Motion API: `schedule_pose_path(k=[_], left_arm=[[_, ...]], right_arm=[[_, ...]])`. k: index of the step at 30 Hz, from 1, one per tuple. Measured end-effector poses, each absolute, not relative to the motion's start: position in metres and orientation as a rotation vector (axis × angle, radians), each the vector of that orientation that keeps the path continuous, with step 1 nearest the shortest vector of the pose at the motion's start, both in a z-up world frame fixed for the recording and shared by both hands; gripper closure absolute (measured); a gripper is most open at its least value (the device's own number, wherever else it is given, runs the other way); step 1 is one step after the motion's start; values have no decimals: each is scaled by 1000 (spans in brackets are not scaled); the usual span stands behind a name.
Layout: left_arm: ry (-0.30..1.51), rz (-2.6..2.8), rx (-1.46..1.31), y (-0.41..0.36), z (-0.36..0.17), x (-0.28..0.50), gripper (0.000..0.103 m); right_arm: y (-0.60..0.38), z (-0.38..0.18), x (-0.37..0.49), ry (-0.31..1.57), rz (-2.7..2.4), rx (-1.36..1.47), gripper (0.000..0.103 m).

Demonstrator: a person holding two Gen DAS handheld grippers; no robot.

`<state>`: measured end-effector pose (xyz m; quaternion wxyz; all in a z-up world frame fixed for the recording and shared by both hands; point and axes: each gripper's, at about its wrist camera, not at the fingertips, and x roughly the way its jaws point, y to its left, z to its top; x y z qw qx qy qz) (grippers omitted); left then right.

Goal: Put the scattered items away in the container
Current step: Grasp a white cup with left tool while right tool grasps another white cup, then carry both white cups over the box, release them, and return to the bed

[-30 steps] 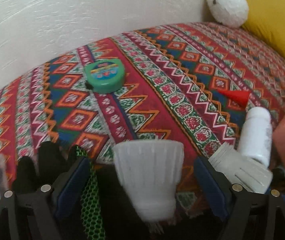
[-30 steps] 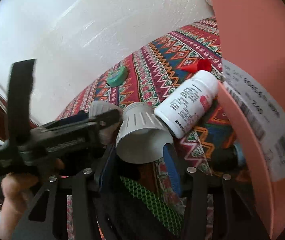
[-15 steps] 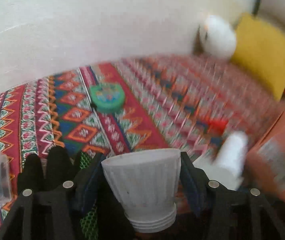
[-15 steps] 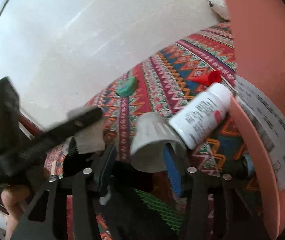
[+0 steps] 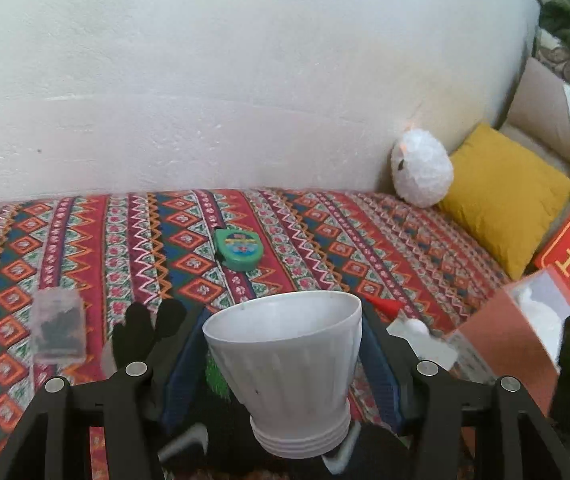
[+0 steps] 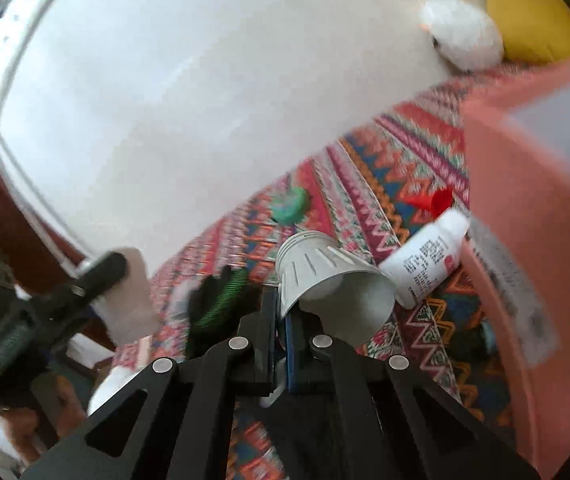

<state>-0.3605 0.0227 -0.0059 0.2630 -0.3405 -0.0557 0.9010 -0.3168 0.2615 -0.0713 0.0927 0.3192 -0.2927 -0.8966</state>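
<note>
White plastic cup [image 5: 291,368] sits clamped in the left gripper [image 5: 285,364], mouth tilted forward, lifted over the bed with the pink box [image 5: 513,340] close on its right, while the right gripper [image 6: 279,316] is pinched together, empty.

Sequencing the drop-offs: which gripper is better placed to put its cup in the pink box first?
Right, probably. The right gripper pinches the tilted cup right beside the pink box. The left gripper holds the upright cup farther off, with the box at its view's right edge.
</note>
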Motion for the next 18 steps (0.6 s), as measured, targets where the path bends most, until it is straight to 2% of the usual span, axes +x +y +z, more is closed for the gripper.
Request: schedule_pose_path(k=[10, 18], left_arm=[[-63, 2497, -793, 44, 60, -227, 41], [54, 2473, -649, 88, 112, -128, 40]], right_arm=[[263, 27, -196, -776, -2649, 746, 100], [282, 80, -92, -733, -2683, 618, 100]])
